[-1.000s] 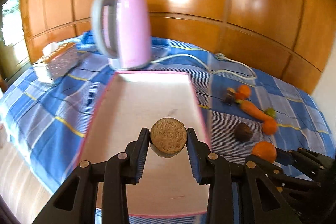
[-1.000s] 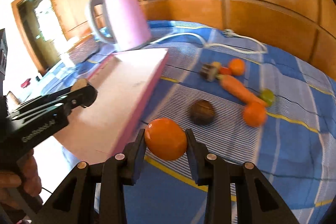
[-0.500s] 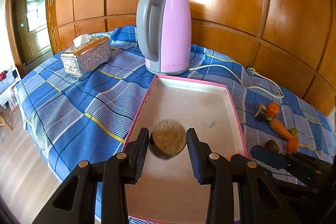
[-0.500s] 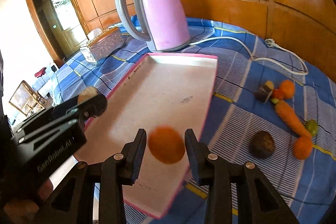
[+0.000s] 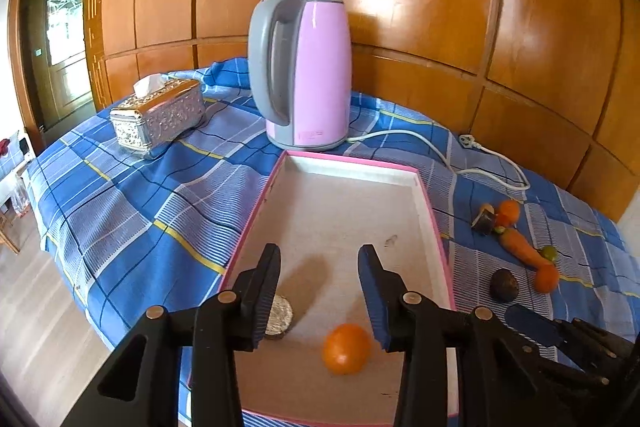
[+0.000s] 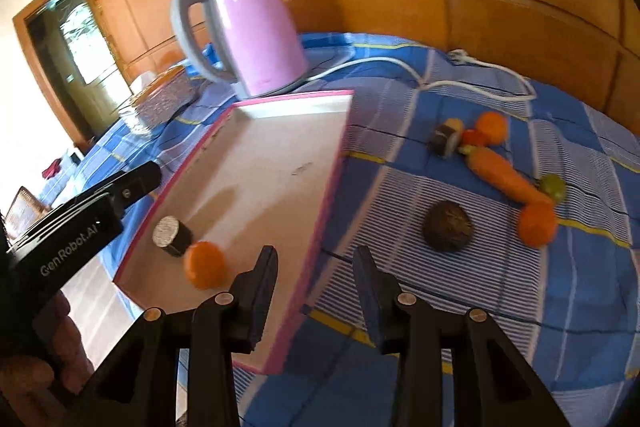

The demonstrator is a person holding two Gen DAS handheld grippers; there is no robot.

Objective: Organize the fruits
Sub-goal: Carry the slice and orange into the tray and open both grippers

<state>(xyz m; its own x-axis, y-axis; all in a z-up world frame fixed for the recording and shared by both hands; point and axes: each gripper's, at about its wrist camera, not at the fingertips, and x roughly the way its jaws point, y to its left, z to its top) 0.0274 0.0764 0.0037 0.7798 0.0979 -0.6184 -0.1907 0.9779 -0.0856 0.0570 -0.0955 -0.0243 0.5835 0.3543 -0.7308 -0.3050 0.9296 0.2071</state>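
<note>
Two pieces in tray: an orange (image 5: 346, 348) and a cut brown piece with a pale, speckled face (image 5: 279, 315) now lie on the floor of the pink-rimmed tray (image 5: 434, 227), near its front end; a second ago each was pinched in a gripper.
Left gripper (image 5: 319, 291): jaws spread, nothing between them; half a second ago they framed the brown piece, which now sits just beside the left finger, partly hidden by it.
Right gripper (image 6: 315, 289): jaws apart and empty, hanging over the tray's near right rim; the orange it carried is down, blurred in this view, possibly not settled.
Spacing: from the right wrist view, orange (image 6: 205, 264) and brown piece (image 6: 172, 236) sit close, touching or nearly so; cannot tell which.
Left on cloth: dark round fruit (image 6: 448, 225), carrot (image 6: 502, 175), two more oranges (image 6: 537, 222) (image 6: 490, 128), small green fruit (image 6: 554, 186), another cut piece (image 6: 446, 137), a small red item (image 6: 469, 136) — all on the blue checked cloth (image 6: 500, 287), right of tray.
Bystanders: pink kettle (image 5: 304, 71), tissue box (image 5: 158, 117), behind the tray.
Meaning: both drops look done; judged early in the job, with most pieces outside the tray.
Next: dark round fruit lies nearest the right gripper.
</note>
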